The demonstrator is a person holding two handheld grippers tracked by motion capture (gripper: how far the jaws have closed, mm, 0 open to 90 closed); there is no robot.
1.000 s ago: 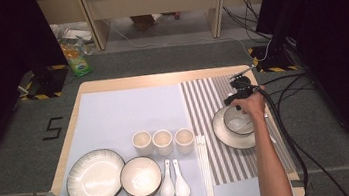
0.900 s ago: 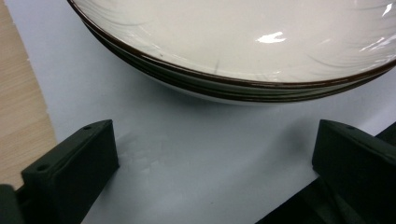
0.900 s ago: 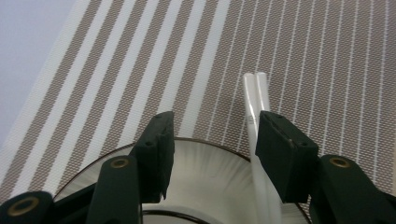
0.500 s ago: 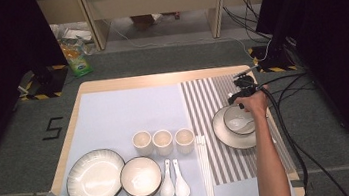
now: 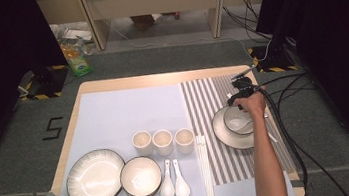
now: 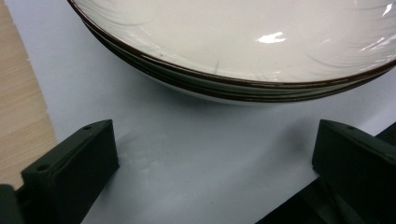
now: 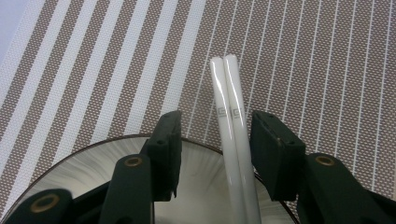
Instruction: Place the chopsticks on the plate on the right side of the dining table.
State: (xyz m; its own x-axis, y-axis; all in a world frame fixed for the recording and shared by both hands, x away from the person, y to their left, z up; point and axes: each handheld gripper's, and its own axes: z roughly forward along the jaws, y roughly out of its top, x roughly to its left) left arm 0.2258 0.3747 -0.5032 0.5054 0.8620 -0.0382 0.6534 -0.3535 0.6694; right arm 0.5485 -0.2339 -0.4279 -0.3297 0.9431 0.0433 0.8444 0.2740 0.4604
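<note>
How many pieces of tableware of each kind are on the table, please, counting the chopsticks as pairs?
Cups: 3
Spoons: 2
Chopstick pairs, one on the mat edge and one between the right gripper jaws: 2
Bowls, one by the spoons and one on the striped mat: 2
Plates, a large one and one under the right bowl: 2
Total: 11
</note>
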